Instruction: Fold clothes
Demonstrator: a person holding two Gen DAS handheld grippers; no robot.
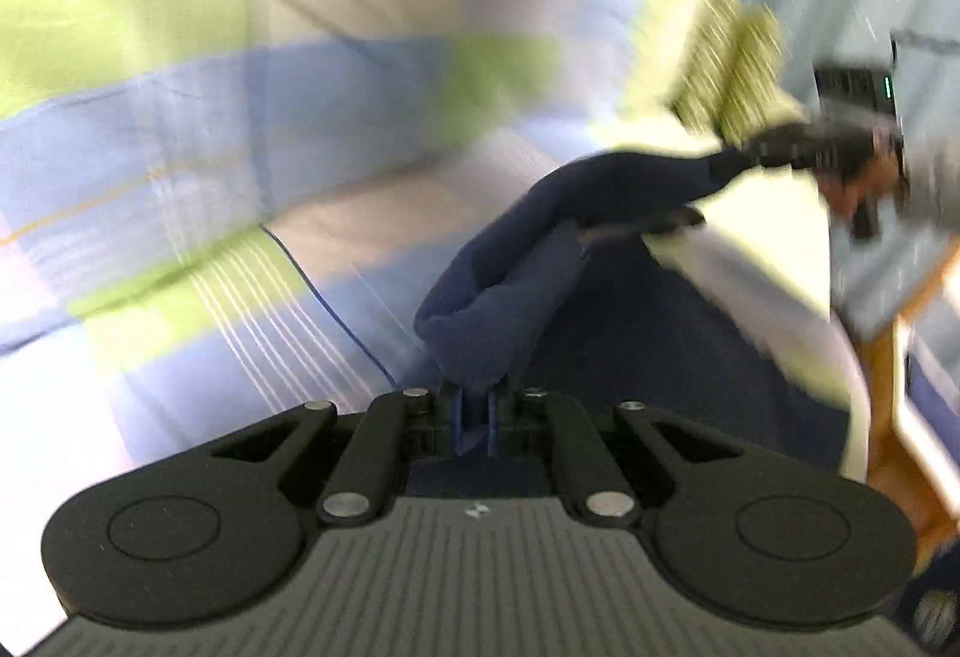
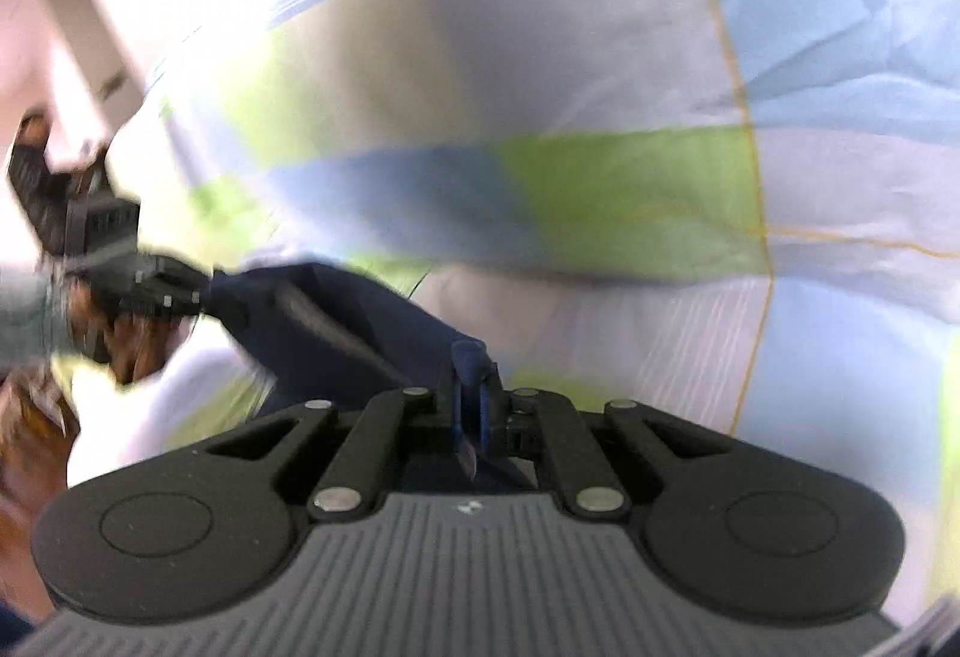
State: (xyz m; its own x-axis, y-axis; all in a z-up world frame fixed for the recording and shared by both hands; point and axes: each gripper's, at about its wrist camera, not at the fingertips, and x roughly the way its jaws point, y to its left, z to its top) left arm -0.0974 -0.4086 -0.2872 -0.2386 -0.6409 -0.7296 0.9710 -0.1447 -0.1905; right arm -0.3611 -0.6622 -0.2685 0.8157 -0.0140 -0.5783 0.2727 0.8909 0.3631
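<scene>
Both claws clamped on the navy garment (image 1: pixel 540 213): left gripper (image 1: pixel 474 411), right gripper (image 2: pixel 474 411). Keep the edge taut, lower evenly onto the checked bedsheet (image 1: pixel 180 117).

The left tongs (image 1: pixel 474 405) pinch a navy garment (image 1: pixel 510 285), stretched across to the right tongs (image 1: pixel 762 147), above a blurred checked bedsheet (image 1: pixel 180 117).

One navy blue garment (image 1: pixel 480 309). Two black grippers: the left gripper (image 1: pixel 474 411) and the right gripper (image 2: pixel 474 411). One checked bedsheet (image 1: pixel 180 117) in green, blue and white. Motion blur hides anything smaller.
</scene>
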